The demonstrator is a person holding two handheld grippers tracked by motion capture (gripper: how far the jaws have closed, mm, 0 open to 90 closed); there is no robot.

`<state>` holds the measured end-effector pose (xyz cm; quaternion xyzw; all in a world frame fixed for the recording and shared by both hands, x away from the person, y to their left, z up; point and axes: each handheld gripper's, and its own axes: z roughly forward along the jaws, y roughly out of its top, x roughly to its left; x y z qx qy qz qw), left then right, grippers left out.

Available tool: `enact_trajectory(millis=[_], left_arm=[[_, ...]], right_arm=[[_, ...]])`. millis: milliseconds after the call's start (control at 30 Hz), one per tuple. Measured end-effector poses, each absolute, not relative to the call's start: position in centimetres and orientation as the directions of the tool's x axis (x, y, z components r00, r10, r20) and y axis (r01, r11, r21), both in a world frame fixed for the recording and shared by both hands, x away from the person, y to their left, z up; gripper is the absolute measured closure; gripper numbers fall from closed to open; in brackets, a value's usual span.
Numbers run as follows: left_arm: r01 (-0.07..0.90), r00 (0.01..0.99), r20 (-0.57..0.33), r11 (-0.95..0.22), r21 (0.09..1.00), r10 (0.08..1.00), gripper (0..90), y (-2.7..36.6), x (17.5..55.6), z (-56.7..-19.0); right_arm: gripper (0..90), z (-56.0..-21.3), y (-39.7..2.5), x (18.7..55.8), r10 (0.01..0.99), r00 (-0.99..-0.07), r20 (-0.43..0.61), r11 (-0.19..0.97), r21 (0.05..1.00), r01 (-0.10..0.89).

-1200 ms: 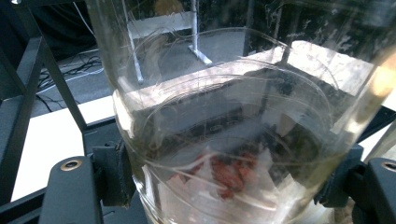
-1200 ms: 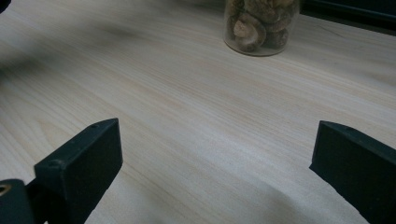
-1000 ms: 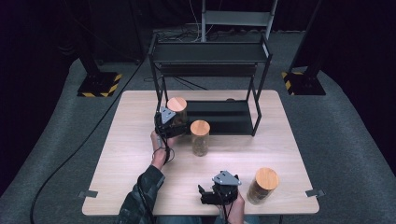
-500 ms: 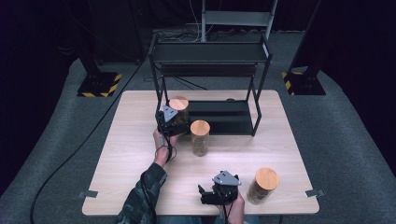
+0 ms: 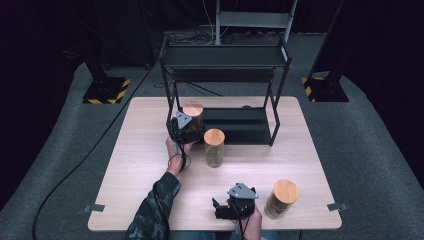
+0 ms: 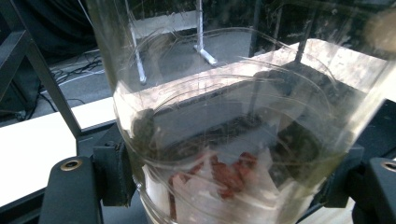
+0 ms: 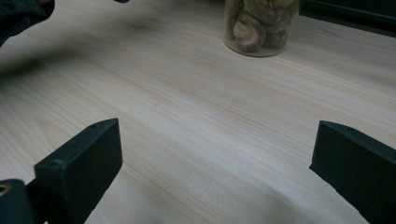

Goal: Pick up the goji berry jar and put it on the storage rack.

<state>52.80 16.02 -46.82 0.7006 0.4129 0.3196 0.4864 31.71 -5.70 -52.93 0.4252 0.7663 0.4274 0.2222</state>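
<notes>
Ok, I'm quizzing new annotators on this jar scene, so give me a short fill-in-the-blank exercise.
1. The left gripper is shut on a clear ____ with a wooden lid.
2. The right gripper has its jaws ____ above the bare table.
3. Counting the held one, ____ jars with wooden lids are in the high view.
4. The black ____ stands at the table's far side.

Missing words: jar; open; three; shelf

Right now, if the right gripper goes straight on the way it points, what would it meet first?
Probably the middle jar: from the open right gripper, bare table lies ahead, then that jar slightly right of the centre line. Depth is unclear, so it might pass just beside it.
</notes>
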Motion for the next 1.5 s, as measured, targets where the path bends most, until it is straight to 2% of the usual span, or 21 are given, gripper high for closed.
enact_trajectory(millis=[1500], left_arm=[[0.306,0.421,0.034,-0.177,0.935,0.907,24.7,15.5,55.4,-48.9]], right_arm=[[0.9,-52.9,-5.7,31.7,0.842,-0.539,0.018,0.275,0.845,0.459]])
